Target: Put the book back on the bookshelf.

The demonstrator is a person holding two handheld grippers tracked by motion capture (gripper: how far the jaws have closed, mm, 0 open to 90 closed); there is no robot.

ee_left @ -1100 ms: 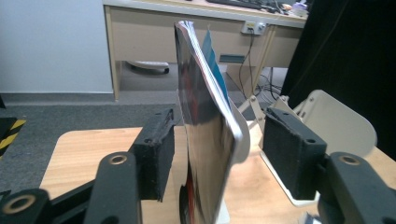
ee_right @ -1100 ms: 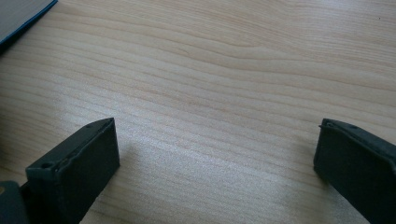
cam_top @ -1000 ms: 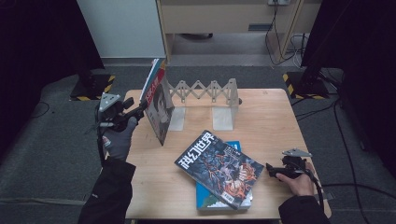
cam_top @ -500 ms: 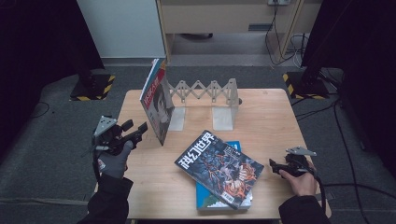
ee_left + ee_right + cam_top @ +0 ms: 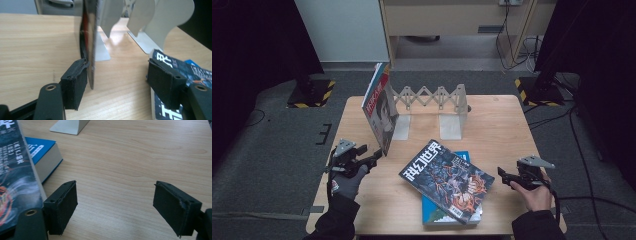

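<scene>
Red-covered magazine (image 5: 381, 107) stands upright against white accordion bookend (image 5: 432, 107) on desk (image 5: 502, 130); its lower corner just inside left hand-held gripper (image 5: 373, 156), jaws apart, just opening, one pad beside cover; right hand-held gripper (image 5: 503, 174) open, empty, near dark magazine (image 5: 447, 180).

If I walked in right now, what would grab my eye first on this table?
Probably the dark illustrated magazine lying askew on a blue book at the near edge. Next, the red-covered magazine standing upright against the white accordion book rack at the back, with the left gripper open at its lower corner.
</scene>
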